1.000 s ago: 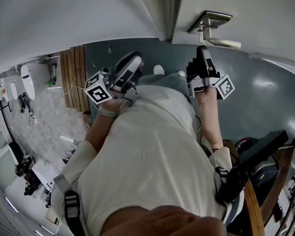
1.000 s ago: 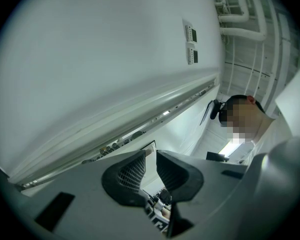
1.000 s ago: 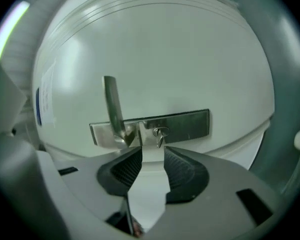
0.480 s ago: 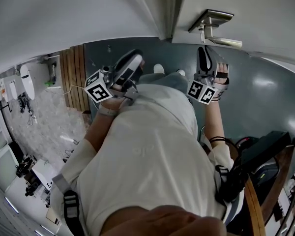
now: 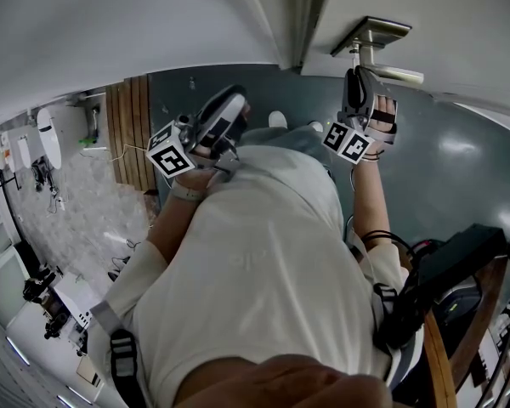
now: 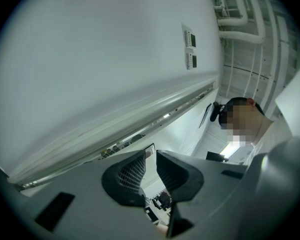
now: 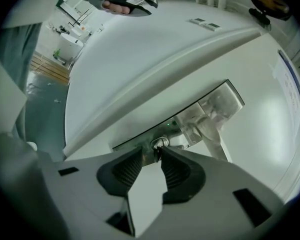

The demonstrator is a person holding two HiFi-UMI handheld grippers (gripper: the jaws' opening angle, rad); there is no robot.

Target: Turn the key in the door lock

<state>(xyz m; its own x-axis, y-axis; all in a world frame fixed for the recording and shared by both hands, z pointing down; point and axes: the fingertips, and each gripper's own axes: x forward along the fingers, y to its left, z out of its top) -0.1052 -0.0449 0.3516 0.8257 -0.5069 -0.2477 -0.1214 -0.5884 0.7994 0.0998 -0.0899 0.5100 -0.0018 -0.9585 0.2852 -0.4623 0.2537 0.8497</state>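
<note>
White door [image 5: 459, 24] fills the far right. The door handle [image 5: 371, 34] is on it, near the door's left edge. My right gripper [image 5: 355, 75] is up at the door, just beside that handle. My left gripper [image 5: 231, 100] hangs well apart to the left, close to my chest, idle. Left fingers [image 6: 127, 171] are slightly spread, with nothing between them but room background. Right fingers [image 7: 176, 173] are pinching the key [image 7: 158, 145] by its head, at the very tips only. The key sits in the lock plate [image 7: 132, 143], just left of the handle base.

Risks as I judge them:
- The tip-only pinch may slip off the key head once I twist.
- If my wrist is off the key's axis, the key may bind or bend.
- Any pull toward me could draw the key out.
- The handle lever is close, so the gripper could knock it mid-turn.
</note>
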